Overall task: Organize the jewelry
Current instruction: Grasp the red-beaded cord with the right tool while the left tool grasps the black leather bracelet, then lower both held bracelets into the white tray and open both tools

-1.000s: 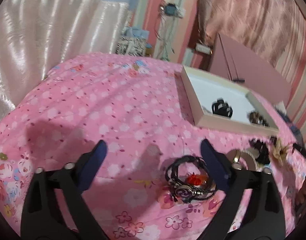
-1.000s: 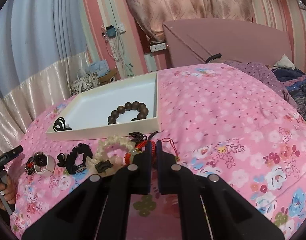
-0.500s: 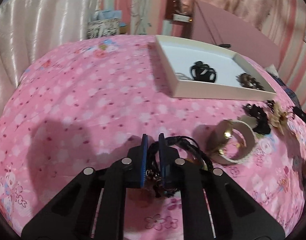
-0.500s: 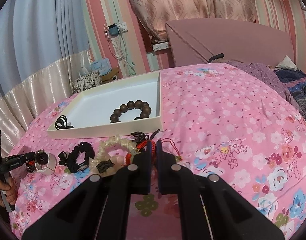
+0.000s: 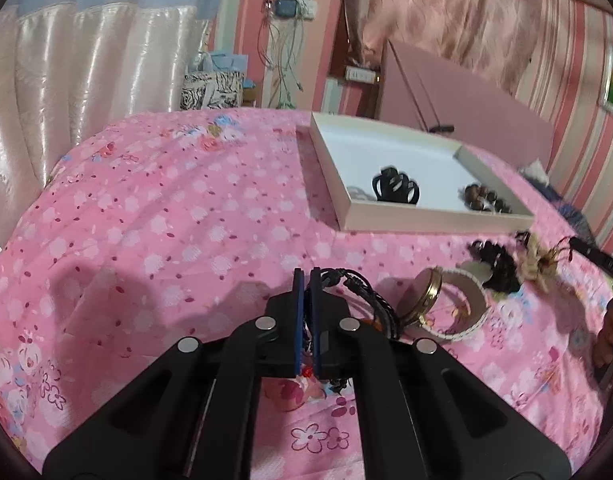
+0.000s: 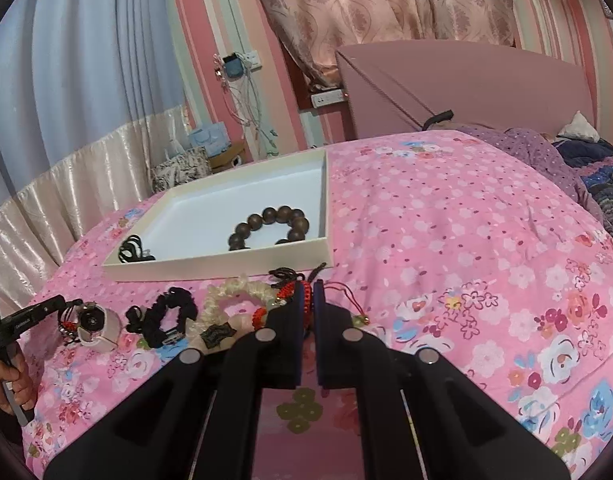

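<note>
My left gripper (image 5: pixel 305 276) is shut on a black braided bracelet (image 5: pixel 366 296) and holds it just above the pink bedspread. A watch with a white strap (image 5: pixel 446 304) lies just right of it. My right gripper (image 6: pixel 307 288) is shut on a red cord bracelet (image 6: pixel 290 290) near the white tray's front edge. The white tray (image 5: pixel 426 216) holds a black hair tie (image 5: pixel 394 188) and a brown bead bracelet (image 6: pixel 270 228). A cream scrunchie (image 6: pixel 234 300) and a black scrunchie (image 6: pixel 166 316) lie on the bedspread left of my right gripper.
The pink floral bedspread (image 6: pixel 446 240) covers the whole work surface. A pink headboard (image 6: pixel 466 88) stands behind. A purple blanket (image 6: pixel 546 160) lies at the far right. The tray's rim (image 6: pixel 210 270) stands just behind the loose jewelry.
My left gripper closed on the black braided bracelet and has now lifted it off the bedspread. My right gripper has stayed shut on the red cord bracelet and barely moved.
</note>
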Tool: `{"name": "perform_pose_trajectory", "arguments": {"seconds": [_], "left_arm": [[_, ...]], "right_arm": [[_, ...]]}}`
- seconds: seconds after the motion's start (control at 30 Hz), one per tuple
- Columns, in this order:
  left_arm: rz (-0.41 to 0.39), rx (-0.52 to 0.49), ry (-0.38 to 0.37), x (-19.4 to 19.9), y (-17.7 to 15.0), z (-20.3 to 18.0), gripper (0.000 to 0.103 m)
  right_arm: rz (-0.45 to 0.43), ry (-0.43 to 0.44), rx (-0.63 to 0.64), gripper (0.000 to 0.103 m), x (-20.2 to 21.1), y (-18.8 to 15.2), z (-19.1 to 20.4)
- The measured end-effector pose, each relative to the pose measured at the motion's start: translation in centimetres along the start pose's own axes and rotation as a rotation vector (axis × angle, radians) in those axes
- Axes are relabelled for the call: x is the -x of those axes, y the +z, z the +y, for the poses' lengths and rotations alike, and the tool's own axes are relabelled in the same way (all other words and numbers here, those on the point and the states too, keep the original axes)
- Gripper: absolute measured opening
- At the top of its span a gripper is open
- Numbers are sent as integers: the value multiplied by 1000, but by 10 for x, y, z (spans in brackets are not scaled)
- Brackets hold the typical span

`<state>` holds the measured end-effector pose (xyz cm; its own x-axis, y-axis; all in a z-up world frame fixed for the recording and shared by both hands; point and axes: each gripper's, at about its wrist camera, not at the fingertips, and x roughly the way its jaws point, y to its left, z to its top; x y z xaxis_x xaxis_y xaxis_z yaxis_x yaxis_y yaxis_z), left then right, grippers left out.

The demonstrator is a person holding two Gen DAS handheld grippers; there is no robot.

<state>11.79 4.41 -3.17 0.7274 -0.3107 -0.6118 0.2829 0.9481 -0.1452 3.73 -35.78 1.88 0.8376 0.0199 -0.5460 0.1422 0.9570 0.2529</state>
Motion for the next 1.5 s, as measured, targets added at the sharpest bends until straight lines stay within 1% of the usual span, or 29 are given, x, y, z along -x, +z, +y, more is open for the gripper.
{"name": "perform_pose_trajectory", "arguments": {"seconds": [0.1,0.2,0.37,0.43,0.5,0.63,0.77,0.83,0.93,1.03,1.1,1.13,1.2,1.27,1.3,1.33,1.37,1.4,1.43,1.47,1.5], "left_arm": [[-42,-13,13,10,4,-2,0],[-89,-9,-2,26,14,-5,0],[-161,-22,5,54,38,-13,0],[-179,-31,5,59,47,-16,0],[-187,-50,19,59,59,-23,0],[-195,-59,5,53,83,-34,0],[-211,-75,-18,43,105,-56,0],[-212,-72,-43,34,115,-69,0],[-198,-57,-90,14,127,-91,0],[-180,-81,-91,-12,126,-116,0],[-153,-82,-102,-30,122,-121,0],[-143,-84,-96,-38,119,-120,0],[-125,-87,-59,-47,117,-112,0],[-91,-76,-27,-52,114,-95,0],[-82,-69,-15,-53,113,-89,0],[-81,-57,12,-51,111,-82,0],[-57,-49,56,-50,109,-73,0],[-4,-49,57,-51,107,-67,0],[20,-49,51,-50,105,-63,0],[35,-50,72,-45,100,-58,4],[74,-66,99,-45,94,-55,24]], "right_arm": [[-25,35,-22,3,6,2,-3],[-47,72,-34,3,16,11,-2],[-107,107,11,3,35,41,13],[-123,115,26,3,37,52,16],[-136,132,36,3,38,64,21],[-145,152,48,3,32,82,32],[-141,176,55,3,13,99,45],[-132,190,57,3,2,107,51],[-116,206,65,3,-17,117,63],[-81,218,82,3,-41,119,72],[-42,219,86,3,-61,112,74],[-24,220,87,3,-69,107,74],[18,225,90,3,-84,96,74],[71,236,101,3,-94,86,75],[88,238,105,3,-98,82,75],[101,235,109,3,-101,78,76],[119,231,124,3,-103,74,77],[126,230,126,3,-103,71,76],[129,234,121,3,-103,70,75],[133,236,118,3,-103,69,74],[133,235,114,3,-102,69,72]]}}
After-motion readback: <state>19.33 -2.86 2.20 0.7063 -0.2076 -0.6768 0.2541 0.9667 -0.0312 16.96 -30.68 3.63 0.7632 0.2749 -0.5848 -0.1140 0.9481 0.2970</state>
